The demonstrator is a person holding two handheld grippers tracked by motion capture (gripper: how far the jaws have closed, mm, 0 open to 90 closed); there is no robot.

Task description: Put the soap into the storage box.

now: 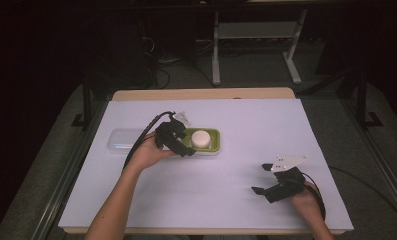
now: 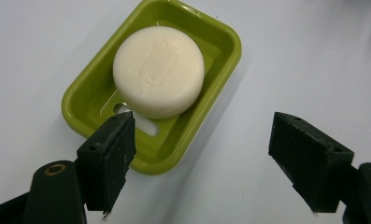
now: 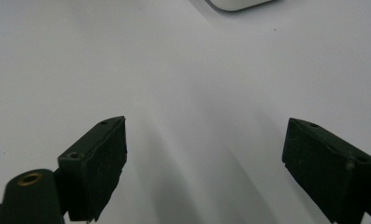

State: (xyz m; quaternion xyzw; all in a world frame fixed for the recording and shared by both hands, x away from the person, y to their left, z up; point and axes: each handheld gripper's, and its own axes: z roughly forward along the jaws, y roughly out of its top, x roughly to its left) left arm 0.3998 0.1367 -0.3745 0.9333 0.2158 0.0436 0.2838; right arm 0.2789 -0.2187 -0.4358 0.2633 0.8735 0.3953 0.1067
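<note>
A bench covered with a pale lilac-white sheet runs from the near edge to a strip of bare light wood at its far edge. Around it the room is dark: grey floor, black cables, and the white metal legs of another stand at twelve o'clock.

Nearest, at about five o'clock, the person's right hand holds the right hand-held gripper, black with a grey three-cornered plate on top. Its two jaws are spread wide and hold nothing; in the right gripper view they frame bare sheet.

Farther in, at about ten o'clock from the bench's middle, the person's left hand holds the left hand-held gripper, also black, a cable trailing from it. Its jaws are spread wide too and grip nothing. In the left gripper view one jaw reaches over the near rim of the dish, close to the soap, and the other stands well out over the sheet.

Just beyond lies one lime-green rectangular plastic soap dish with rounded corners, its long axis running nine o'clock to three o'clock across the bench. In it sits one round cream-white bar of soap, lying flat, toward the dish's three o'clock half in the high view.

At nine o'clock of the dish, just beside it, lies one clear rectangular plastic lid, its long axis in line with the dish.
</note>
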